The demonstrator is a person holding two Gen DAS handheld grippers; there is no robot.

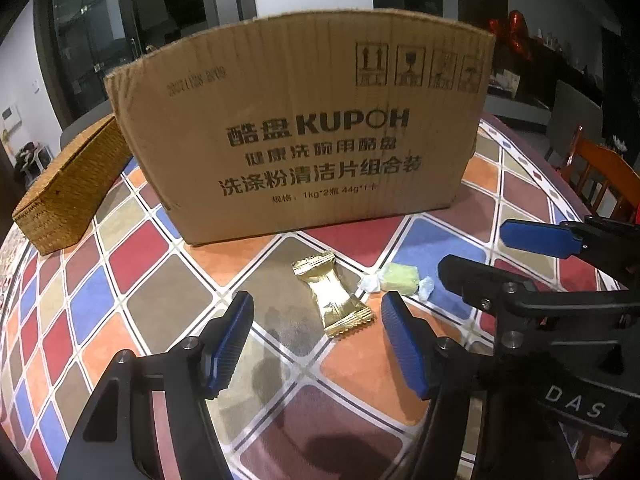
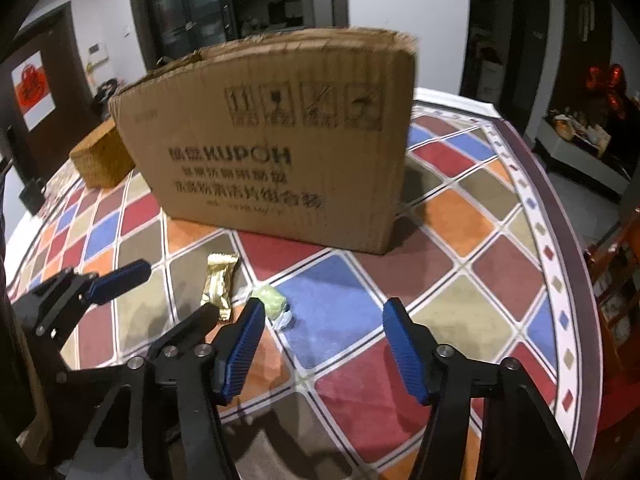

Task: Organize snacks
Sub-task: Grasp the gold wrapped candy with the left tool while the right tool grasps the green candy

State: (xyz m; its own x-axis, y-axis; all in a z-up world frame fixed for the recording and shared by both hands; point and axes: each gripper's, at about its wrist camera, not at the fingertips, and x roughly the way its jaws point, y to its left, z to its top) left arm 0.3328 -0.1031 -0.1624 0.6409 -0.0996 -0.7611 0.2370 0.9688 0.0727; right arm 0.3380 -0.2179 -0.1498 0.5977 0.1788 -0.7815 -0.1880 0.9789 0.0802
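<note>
A gold-wrapped snack point(image 1: 333, 295) lies on the patterned tablecloth, just ahead of my left gripper point(image 1: 316, 312), which is open and empty with the snack's near end between its fingertips. A green candy in a clear twist wrapper point(image 1: 398, 279) lies to its right. My right gripper point(image 2: 324, 318) is open and empty above the cloth; the green candy point(image 2: 271, 297) sits beside its left fingertip and the gold snack point(image 2: 219, 283) further left. A cardboard box marked KUPOH point(image 1: 308, 132) stands upright behind the snacks; it also shows in the right wrist view point(image 2: 280, 148).
A woven wicker basket point(image 1: 72, 192) sits left of the box, also in the right wrist view point(image 2: 102, 158). The right gripper's fingers point(image 1: 536, 238) reach in from the right of the left wrist view. The table edge point(image 2: 560, 216) curves on the right, with a wooden chair point(image 1: 604, 176) beyond.
</note>
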